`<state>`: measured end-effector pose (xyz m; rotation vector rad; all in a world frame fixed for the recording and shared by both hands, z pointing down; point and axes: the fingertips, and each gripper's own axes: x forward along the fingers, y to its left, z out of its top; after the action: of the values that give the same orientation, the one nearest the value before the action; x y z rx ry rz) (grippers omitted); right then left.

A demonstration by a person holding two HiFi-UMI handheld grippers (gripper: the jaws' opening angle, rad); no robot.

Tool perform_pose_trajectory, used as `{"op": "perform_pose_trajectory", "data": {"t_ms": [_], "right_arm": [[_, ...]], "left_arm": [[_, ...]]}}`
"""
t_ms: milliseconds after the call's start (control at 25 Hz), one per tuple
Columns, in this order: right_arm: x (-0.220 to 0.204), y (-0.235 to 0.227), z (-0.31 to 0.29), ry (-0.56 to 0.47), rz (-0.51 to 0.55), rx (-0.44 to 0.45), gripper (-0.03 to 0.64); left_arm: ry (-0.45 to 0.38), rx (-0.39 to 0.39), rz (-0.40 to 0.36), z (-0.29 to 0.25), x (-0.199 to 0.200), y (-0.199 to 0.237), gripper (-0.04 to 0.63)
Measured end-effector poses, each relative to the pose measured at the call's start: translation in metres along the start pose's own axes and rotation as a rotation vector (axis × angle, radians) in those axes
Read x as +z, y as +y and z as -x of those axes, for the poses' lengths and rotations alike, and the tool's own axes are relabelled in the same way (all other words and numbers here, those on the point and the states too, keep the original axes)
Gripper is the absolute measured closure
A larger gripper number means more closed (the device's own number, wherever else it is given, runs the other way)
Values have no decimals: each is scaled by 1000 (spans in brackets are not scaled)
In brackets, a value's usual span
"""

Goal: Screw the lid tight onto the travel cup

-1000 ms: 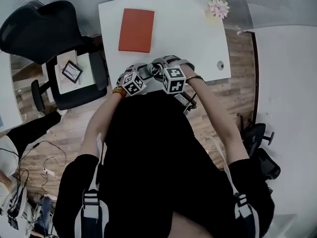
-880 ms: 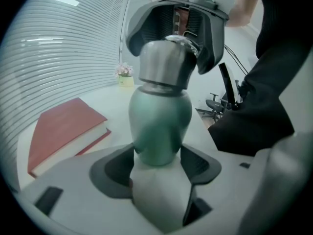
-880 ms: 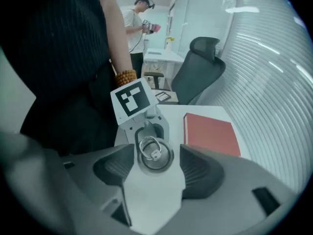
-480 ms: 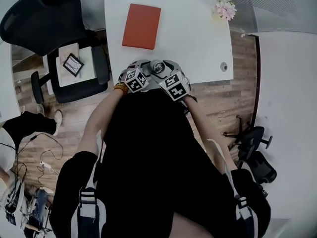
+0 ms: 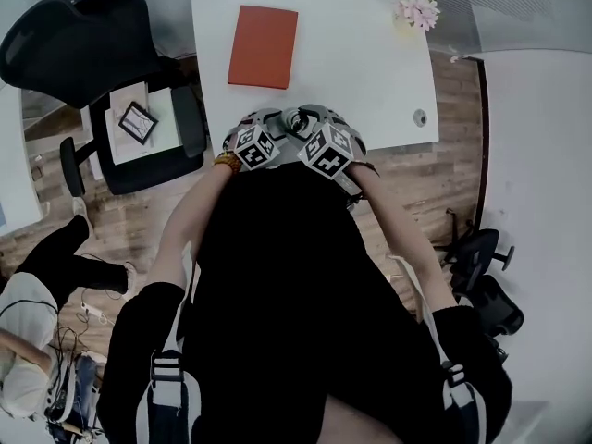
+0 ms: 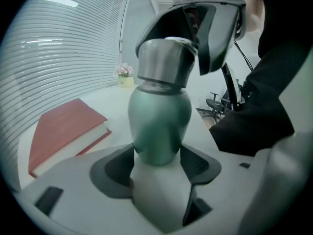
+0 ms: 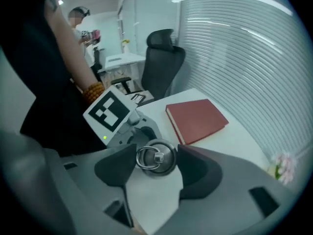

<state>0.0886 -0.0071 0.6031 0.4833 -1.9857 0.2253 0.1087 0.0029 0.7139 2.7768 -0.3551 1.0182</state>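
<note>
1. The left gripper (image 6: pixel 157 156) is clamped on the lower body of the green cup (image 6: pixel 159 116), with one pad pressing each side. It holds the cup upright.
2. The cup is at the near edge of the white bench (image 5: pixel 361 72), just in front of the person's chest. Its base is hidden, so I cannot tell whether it rests on the bench.
3. The silver lid (image 6: pixel 164 58) sits on the cup's mouth.
4. The right gripper (image 7: pixel 155 164) points down onto the lid from above. Its jaws have just been closing, and the pads now sit against opposite sides of the lid. The ring (image 7: pixel 146 155) on the lid's top shows between them.
5. A red book (image 5: pixel 264 46) lies flat farther back on the bench, well apart from the cup.
6. Pink flowers (image 5: pixel 413 9) stand at the far right corner.
</note>
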Motion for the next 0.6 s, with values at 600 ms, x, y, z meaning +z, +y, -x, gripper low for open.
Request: {"op": "perform_pose_trajectory", "data": {"t_ms": [600], "right_arm": [[-6, 10, -1, 92, 627, 117, 318]], "left_arm": [[9, 3, 3, 0, 0, 3, 295]]}}
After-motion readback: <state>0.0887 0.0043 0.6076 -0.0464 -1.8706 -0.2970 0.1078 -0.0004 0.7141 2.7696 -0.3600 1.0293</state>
